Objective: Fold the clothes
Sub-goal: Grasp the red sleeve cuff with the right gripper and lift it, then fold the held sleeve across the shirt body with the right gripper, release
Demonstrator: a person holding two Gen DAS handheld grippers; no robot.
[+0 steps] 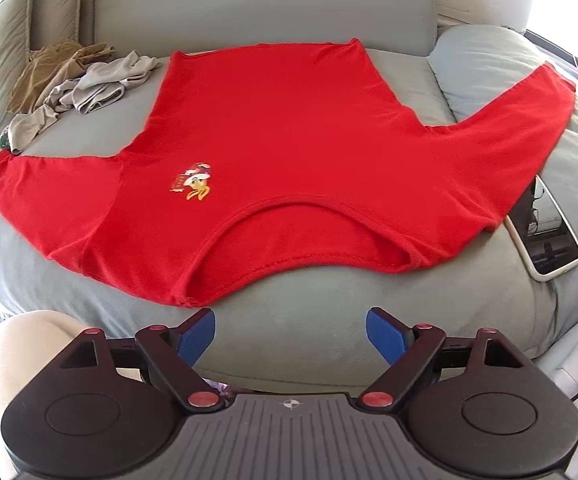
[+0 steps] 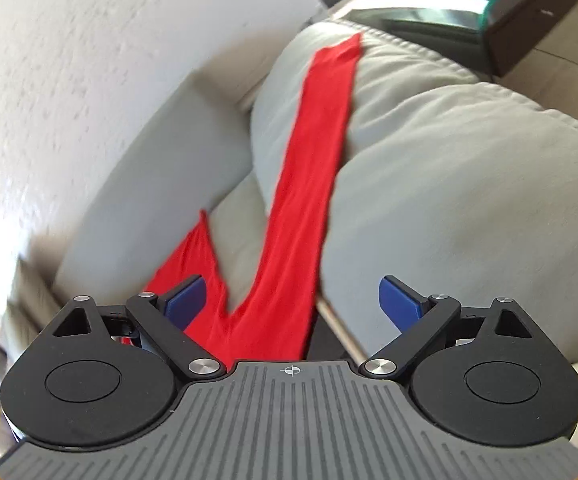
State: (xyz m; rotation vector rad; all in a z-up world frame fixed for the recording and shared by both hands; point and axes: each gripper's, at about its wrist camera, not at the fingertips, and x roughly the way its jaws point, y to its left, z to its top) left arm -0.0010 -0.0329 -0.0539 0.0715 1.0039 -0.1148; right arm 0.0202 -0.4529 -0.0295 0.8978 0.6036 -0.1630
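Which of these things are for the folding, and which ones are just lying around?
For the folding:
- red T-shirt, spread flat on the grey sofa
- left gripper, open
- right gripper, open
- maybe the beige clothes heaped beside the shirt, waiting their turn

Just lying around:
- phone, partly under the shirt's sleeve
- cushion
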